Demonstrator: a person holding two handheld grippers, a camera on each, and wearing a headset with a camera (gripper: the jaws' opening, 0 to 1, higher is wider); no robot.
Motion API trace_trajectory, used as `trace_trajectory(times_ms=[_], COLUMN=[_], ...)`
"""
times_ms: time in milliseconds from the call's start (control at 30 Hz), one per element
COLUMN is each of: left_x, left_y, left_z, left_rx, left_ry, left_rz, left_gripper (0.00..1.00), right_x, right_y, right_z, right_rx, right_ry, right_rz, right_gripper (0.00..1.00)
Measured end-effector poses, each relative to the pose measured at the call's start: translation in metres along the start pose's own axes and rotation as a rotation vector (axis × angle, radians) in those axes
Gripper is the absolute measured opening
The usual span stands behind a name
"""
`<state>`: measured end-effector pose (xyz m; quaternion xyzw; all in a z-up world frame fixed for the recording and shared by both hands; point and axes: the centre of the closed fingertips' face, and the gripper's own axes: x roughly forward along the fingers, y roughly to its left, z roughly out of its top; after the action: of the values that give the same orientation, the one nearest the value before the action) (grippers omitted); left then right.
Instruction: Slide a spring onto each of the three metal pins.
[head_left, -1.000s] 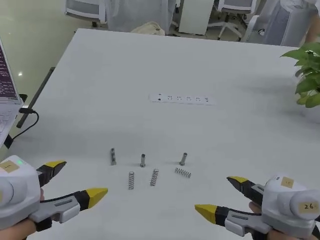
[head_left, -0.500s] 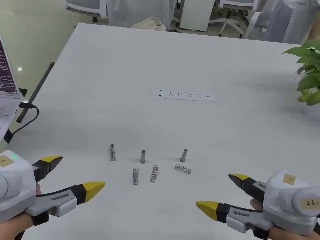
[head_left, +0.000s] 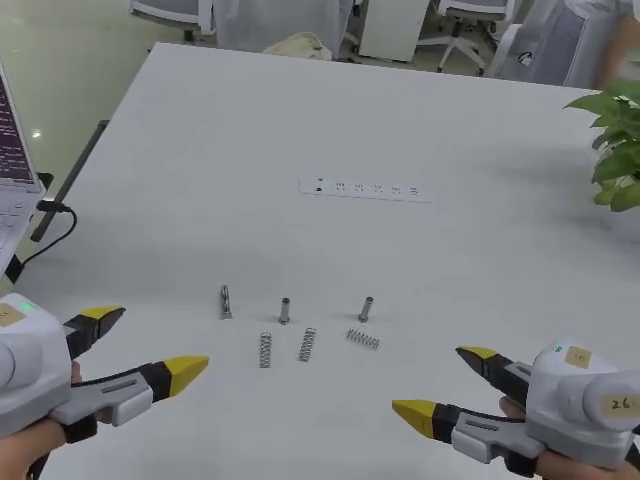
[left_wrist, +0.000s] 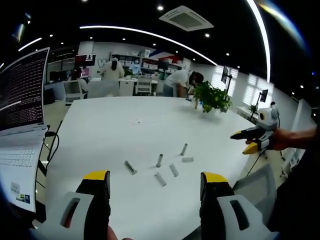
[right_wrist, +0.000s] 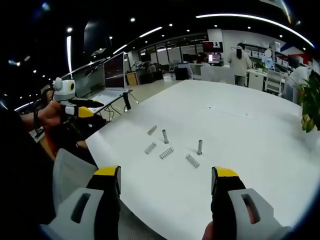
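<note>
1. White tabletop (head_left: 250, 130) in the head view, and the work sits at lower centre. Left pin (head_left: 225, 301), middle pin (head_left: 285, 310) and right pin (head_left: 366, 308) stand in a row. Just below them lie the left spring (head_left: 265, 349), middle spring (head_left: 307, 343) and right spring (head_left: 363, 340), each near its pin and none on one. The left gripper (head_left: 145, 343) hovers at lower left with its yellow tips spread wide, holding nothing. The right gripper (head_left: 443, 382) at lower right is just as wide and just as empty. Both are well apart from the parts. A power strip (head_left: 365, 189) lies at upper centre, a plant (head_left: 618, 150) is at the right edge and a laptop (head_left: 15, 170) at the left edge.

2. Left gripper view: the left gripper (left_wrist: 156, 177) rises from the bottom with a broad gap and nothing gripped. Through the gap I see the left pin (left_wrist: 131, 167), middle pin (left_wrist: 159, 160) and right pin (left_wrist: 184, 149), leaning in this lens. The left spring (left_wrist: 160, 179), middle spring (left_wrist: 173, 170) and right spring (left_wrist: 187, 159) lie loose beside them. The right gripper (left_wrist: 252, 140) shows at far right.

3. Right gripper view: the right gripper (right_wrist: 166, 172) is gaping and bare. Above it are the right pin (right_wrist: 200, 147), middle pin (right_wrist: 165, 136) and left pin (right_wrist: 152, 130). The right spring (right_wrist: 192, 160), middle spring (right_wrist: 166, 152) and left spring (right_wrist: 150, 148) lie flat below them. The left gripper (right_wrist: 75, 107) sits at far left.
</note>
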<state>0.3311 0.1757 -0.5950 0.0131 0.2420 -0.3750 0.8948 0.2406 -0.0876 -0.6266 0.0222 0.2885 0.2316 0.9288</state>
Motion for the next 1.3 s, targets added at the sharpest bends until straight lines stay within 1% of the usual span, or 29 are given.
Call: trace_trajectory(times_ms=[167,467,733,1067,1300], left_x=[0.001,0.003,0.004,0.012,0.021], left_y=[0.000,0.005,0.007,0.009,0.012], left_z=[0.000,0.003,0.004,0.008,0.011], left_rx=[-0.002,-0.003,-0.005,-0.008,-0.006], left_ry=[0.000,-0.001,0.003,0.001,0.005], left_rz=[-0.003,-0.002,-0.002,-0.005,-0.012], left_gripper=[0.69,0.68,0.66,0.65,0.64], right_x=[-0.002,-0.003,0.001,0.004,0.004], right_y=[-0.001,0.000,0.001,0.000,-0.003], right_z=[-0.001,-0.003,0.001,0.004,0.003], right_rx=[0.003,0.007,0.004,-0.002,0.004], right_ry=[0.000,0.008,0.007,0.008,0.012], right_rz=[-0.004,-0.006,0.002,0.009,0.005], right_gripper=[0.73,0.72,0.72,0.72,0.71])
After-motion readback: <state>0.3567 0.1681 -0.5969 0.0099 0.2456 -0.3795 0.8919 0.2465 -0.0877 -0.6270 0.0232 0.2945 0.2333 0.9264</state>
